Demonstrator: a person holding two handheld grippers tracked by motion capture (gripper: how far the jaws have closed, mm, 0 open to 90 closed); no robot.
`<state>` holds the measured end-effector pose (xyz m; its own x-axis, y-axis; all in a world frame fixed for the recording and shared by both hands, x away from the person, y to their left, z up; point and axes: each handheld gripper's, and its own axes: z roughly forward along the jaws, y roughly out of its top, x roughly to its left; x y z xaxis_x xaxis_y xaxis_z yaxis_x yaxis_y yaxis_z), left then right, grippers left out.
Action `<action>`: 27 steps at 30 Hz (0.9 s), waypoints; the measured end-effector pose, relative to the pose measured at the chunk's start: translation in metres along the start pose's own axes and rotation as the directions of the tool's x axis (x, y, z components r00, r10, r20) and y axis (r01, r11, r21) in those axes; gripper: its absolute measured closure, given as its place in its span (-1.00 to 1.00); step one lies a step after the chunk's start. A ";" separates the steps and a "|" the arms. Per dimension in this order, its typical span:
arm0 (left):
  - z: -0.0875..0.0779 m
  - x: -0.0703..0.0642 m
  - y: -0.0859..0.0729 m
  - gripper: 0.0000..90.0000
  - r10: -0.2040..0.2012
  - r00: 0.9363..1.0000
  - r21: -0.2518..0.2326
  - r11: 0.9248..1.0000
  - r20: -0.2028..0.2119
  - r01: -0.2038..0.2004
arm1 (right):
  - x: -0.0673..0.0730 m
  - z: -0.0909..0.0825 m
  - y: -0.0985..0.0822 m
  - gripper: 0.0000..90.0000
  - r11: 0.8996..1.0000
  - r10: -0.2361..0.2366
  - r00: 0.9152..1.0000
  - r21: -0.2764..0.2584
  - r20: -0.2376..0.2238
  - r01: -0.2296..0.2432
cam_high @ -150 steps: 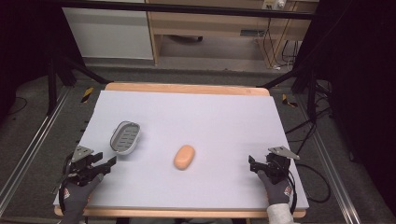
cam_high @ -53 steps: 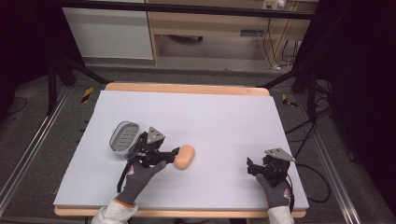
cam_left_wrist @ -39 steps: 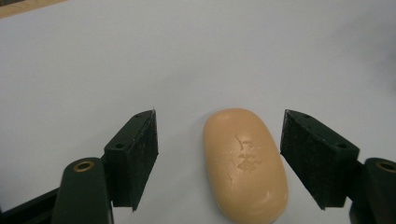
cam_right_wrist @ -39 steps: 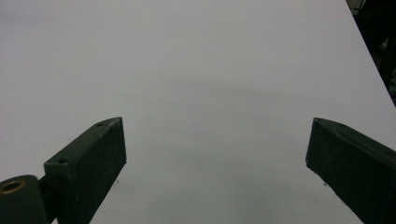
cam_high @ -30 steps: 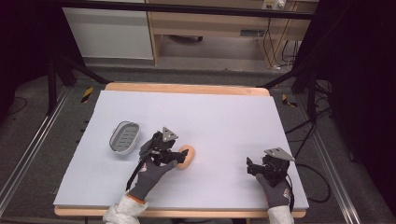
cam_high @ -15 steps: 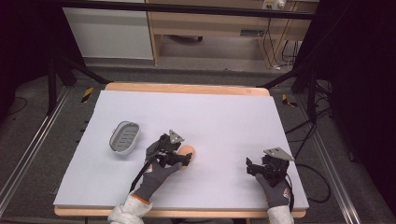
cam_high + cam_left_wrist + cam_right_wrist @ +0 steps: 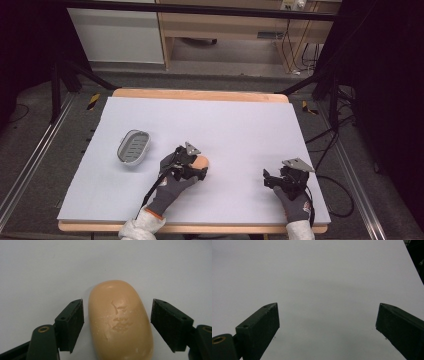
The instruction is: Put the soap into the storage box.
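Observation:
An orange oval bar of soap (image 7: 120, 320) lies flat on the white table sheet (image 7: 230, 120), near the middle front. My left gripper (image 7: 117, 315) comes down over it, one black pad on each side with a small gap to the soap on both. Its jaws have just been opening a little wider, with the soap between them and untouched. From above, the left gripper (image 7: 199, 168) covers most of the soap (image 7: 202, 161). My right gripper (image 7: 267, 179) rests near the front right, jaws open over bare sheet (image 7: 324, 290).
A grey oval soap dish (image 7: 133, 148) with a slotted floor sits left of the soap, a hand's width from my left gripper. The wooden table edge (image 7: 200, 94) shows at the back. Dark floor, stands and cables surround the table.
My left hand moved from the front left corner past the dish to the soap and sank over it in the last second. The right hand stayed put.

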<state>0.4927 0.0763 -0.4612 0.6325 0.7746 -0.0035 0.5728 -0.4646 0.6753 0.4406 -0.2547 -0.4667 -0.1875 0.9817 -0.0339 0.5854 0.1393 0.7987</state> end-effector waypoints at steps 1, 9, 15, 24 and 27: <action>0.001 0.000 0.000 -0.43 -0.002 1.000 0.006 1.000 0.002 0.002 | 0.000 0.000 0.000 -0.88 1.000 0.000 1.000 0.001 0.000 0.000; 0.007 -0.001 -0.001 -0.41 -0.007 1.000 0.029 1.000 0.000 0.007 | 0.000 0.001 0.000 -0.88 1.000 0.001 1.000 0.004 -0.002 -0.001; 0.009 -0.002 -0.001 -0.39 -0.008 1.000 0.037 0.999 -0.006 0.008 | 0.000 0.001 0.000 -0.88 1.000 0.000 1.000 0.004 -0.003 0.000; 0.013 -0.003 -0.002 -0.39 -0.014 1.000 0.056 0.998 -0.010 0.014 | 0.001 0.001 0.000 -0.88 1.000 0.003 1.000 0.007 -0.007 -0.003; 0.013 -0.003 -0.002 -0.38 -0.014 1.000 0.056 0.998 -0.012 0.015 | 0.001 0.001 0.000 -0.88 1.000 0.003 1.000 0.008 -0.006 -0.003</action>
<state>0.4960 0.0695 -0.4720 0.6179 0.7863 -0.0037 0.6104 -0.4767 0.6326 0.4412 -0.2541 -0.4672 -0.1903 0.9813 -0.0285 0.5918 0.1378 0.7942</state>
